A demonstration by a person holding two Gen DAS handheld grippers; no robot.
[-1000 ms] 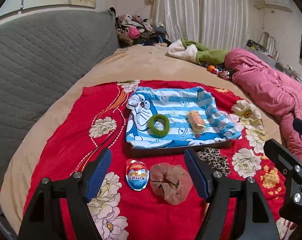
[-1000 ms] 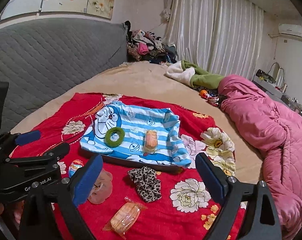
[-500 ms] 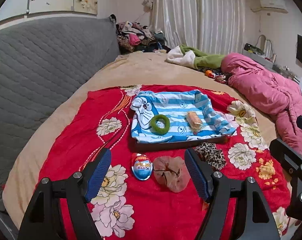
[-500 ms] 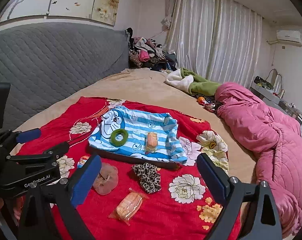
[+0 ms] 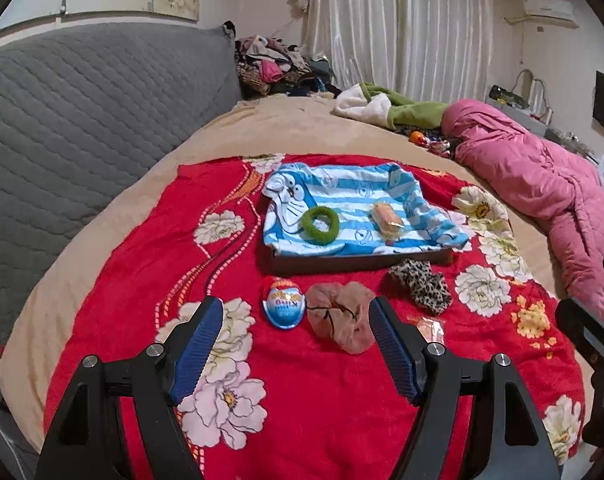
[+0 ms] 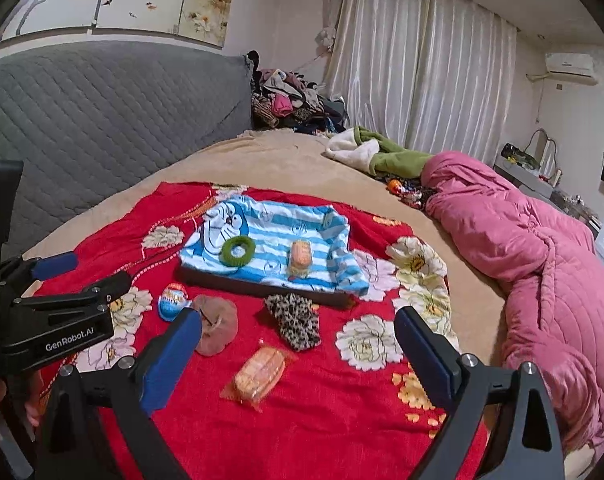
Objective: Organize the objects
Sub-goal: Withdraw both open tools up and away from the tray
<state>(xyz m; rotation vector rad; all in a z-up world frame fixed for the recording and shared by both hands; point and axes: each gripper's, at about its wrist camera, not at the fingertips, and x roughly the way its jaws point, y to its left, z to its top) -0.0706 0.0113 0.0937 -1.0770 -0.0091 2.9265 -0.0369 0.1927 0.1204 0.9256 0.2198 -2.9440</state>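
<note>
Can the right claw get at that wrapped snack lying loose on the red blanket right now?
Probably yes. The right claw is open and empty, and the wrapped snack lies in the open on the red blanket, between its fingers in view, nothing covering it.

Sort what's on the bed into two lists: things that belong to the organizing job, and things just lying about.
Job:
- tray lined with striped cloth
- green hair ring, in tray
- wrapped snack, in tray
- second wrapped snack
- chocolate egg
- pink scrunchie
- leopard scrunchie

Lying about:
- pink quilt
- green and white blanket
- clothes pile
</note>
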